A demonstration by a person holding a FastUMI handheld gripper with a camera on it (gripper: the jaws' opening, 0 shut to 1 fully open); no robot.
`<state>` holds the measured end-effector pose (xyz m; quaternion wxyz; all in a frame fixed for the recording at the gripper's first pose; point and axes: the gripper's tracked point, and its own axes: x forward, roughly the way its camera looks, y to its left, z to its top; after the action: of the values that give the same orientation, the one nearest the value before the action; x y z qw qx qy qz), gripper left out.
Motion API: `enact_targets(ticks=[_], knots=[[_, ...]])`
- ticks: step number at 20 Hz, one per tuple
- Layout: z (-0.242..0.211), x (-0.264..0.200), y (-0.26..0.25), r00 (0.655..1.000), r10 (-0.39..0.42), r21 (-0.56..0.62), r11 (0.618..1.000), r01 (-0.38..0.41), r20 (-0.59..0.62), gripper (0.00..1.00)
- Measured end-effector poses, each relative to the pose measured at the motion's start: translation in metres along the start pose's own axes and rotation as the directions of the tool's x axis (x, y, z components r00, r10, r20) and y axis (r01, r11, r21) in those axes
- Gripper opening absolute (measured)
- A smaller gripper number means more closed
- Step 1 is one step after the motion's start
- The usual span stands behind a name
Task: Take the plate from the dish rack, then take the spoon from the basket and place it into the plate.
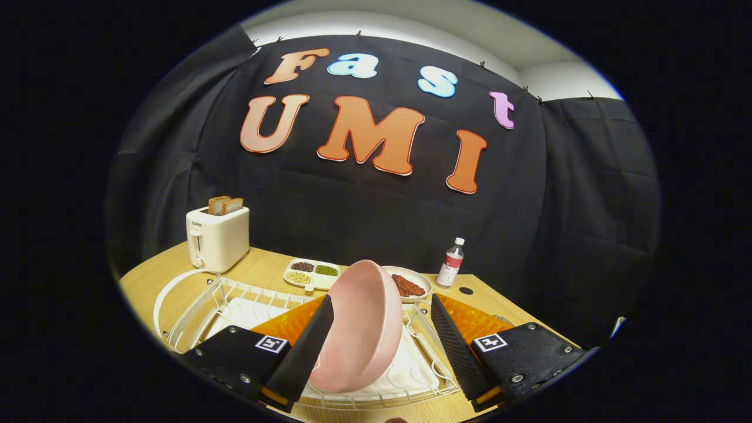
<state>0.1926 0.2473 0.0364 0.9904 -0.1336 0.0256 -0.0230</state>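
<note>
In the white wire rack [200, 311], the pink plate [364, 329] was seen standing on edge, tilted, between the two fingers of the gripper [382, 305]. The fingers were set wide apart. The left pad [311, 346] lay against or just beside the plate's back face, while the right pad [455, 346] stood clear of it, with open rack showing in the gap. Nothing was held yet; the plate appeared to be carried by the rack alone.

No basket or spoon could be made out with certainty. Beyond the rack, a toaster [217, 238] with bread, a divided tray [311, 274] of beans, a small dish [411, 285] of dark food and a bottle [451, 262] were seen on the wooden table [147, 282].

Several risks were judged to follow. If the fingers were closed off-centre, the curved, smooth plate could be pushed sideways and tipped against the wires rather than clamped. If only the rim were caught, the plate could swing or slip out on lifting. A lift taken at an angle could snag the lower edge on the rack and drag the light rack along.
</note>
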Motion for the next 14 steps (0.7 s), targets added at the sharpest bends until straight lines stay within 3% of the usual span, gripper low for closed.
enact_targets(ticks=[4,6,8,10,11,14], knots=[[-0.014,0.011,0.003,0.998,-0.012,0.0,1.0,0.013,-0.059,0.98],[-0.024,0.016,0.003,0.995,-0.022,-0.021,1.0,0.02,-0.101,0.92],[-0.034,0.022,0.005,0.99,-0.025,-0.035,0.999,0.02,-0.141,0.82],[-0.043,0.023,0.001,0.983,-0.046,-0.044,0.998,0.039,-0.178,0.66],[-0.043,0.03,0.0,0.983,-0.047,-0.027,0.999,0.043,-0.177,0.47],[-0.03,0.023,0.013,0.985,-0.011,0.023,1.0,0.016,-0.174,0.38]])
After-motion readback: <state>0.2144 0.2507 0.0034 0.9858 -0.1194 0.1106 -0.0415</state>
